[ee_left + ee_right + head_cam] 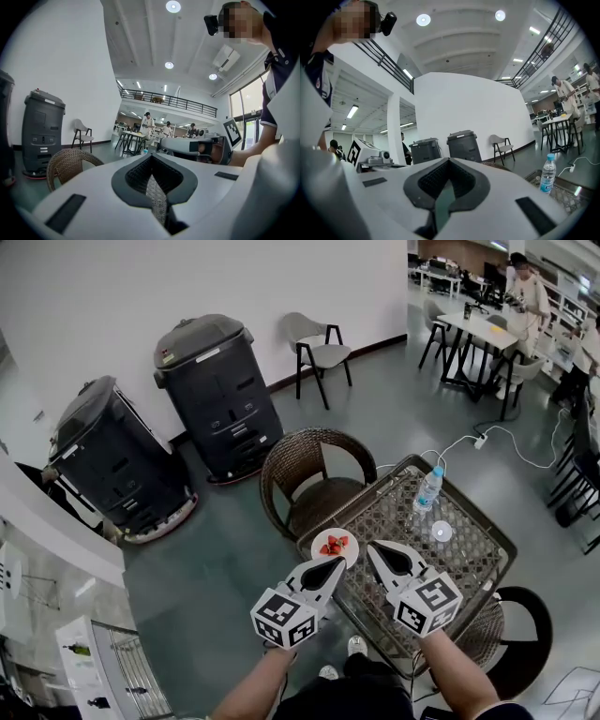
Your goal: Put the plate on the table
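Observation:
A small white plate (335,545) with red strawberry pieces lies at the near left corner of the glass-topped wicker table (478,554). The tip of my left gripper (339,563) is right beside the plate's near edge, jaws shut; the plate does not show in the left gripper view (151,158), where nothing is between the pads. To the right of the plate, above the tabletop, my right gripper (373,548) is shut and empty, as the right gripper view (449,162) also shows.
A water bottle (428,489) and a small white disc (442,532) stand on the table. A brown wicker chair (309,474) is behind the plate's corner, and a dark chair (525,634) is at the right. Two dark wheeled units (220,395) line the wall.

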